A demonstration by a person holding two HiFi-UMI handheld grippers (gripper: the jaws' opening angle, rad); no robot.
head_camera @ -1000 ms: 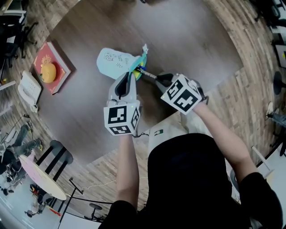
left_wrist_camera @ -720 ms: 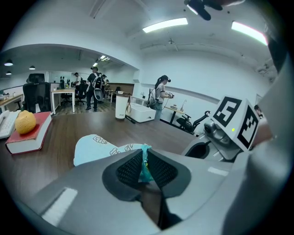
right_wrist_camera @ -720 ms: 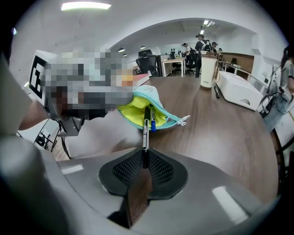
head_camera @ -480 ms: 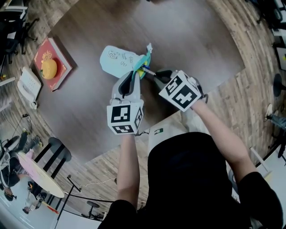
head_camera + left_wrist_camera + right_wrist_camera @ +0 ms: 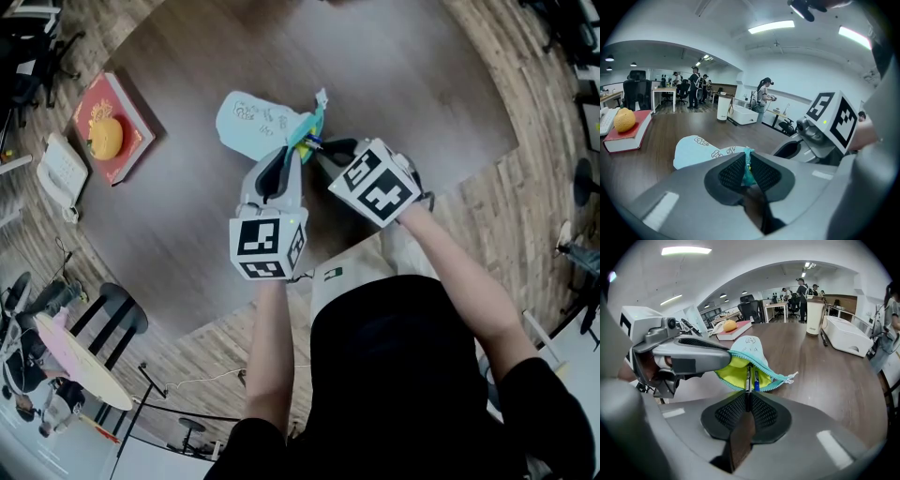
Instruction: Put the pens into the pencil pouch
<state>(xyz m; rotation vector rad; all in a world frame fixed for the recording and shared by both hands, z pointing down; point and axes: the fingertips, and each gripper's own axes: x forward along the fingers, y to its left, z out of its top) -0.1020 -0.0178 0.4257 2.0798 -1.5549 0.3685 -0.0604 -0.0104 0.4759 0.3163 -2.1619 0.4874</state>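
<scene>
My left gripper [image 5: 747, 165] pinches pouch [image 5: 258, 127] rim; my right gripper [image 5: 746, 406] grips black pen [image 5: 748, 376], tip inside pouch beside blue pen [image 5: 756, 381].

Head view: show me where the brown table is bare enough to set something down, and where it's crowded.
Bare: the dark brown round table beyond the light blue fabric pencil pouch, toward its far right edge; also the strip between pouch and thick red book. Crowded: the pouch mouth, where left gripper and right gripper with its black pen meet.
</scene>
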